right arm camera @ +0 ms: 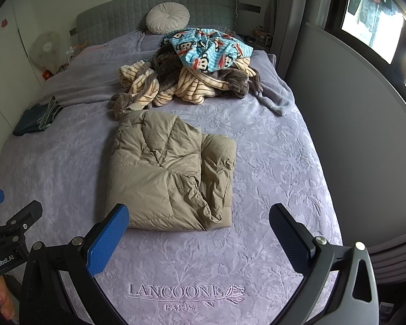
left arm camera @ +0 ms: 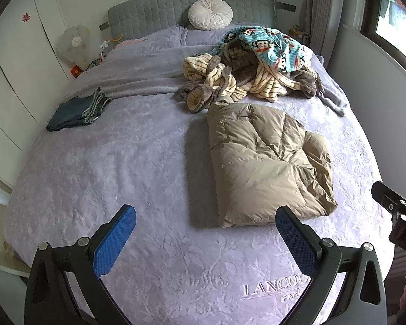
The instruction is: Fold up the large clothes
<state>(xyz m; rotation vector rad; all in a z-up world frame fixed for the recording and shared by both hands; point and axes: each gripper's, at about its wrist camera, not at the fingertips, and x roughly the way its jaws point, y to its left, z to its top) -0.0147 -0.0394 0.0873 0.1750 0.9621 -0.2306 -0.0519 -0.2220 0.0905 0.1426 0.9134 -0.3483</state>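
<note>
A tan puffer jacket (left arm camera: 268, 162) lies folded into a thick rectangle on the lilac bedspread (left arm camera: 121, 168); it also shows in the right wrist view (right arm camera: 170, 173). My left gripper (left arm camera: 205, 214) is open and empty, hovering over the bed's near end, its right finger close to the jacket's near edge. My right gripper (right arm camera: 199, 212) is open and empty, just in front of the jacket's near edge. Behind the jacket is a heap of unfolded clothes: cream striped fleece (left arm camera: 257, 81) and a blue monkey-print piece (right arm camera: 208, 51).
Folded dark jeans (left arm camera: 75, 111) lie at the bed's left side. A round white cushion (left arm camera: 210, 13) leans on the grey headboard (left arm camera: 149, 10). A fan (left arm camera: 74, 43) stands at the left; a grey wall (right arm camera: 352, 124) and window run along the right.
</note>
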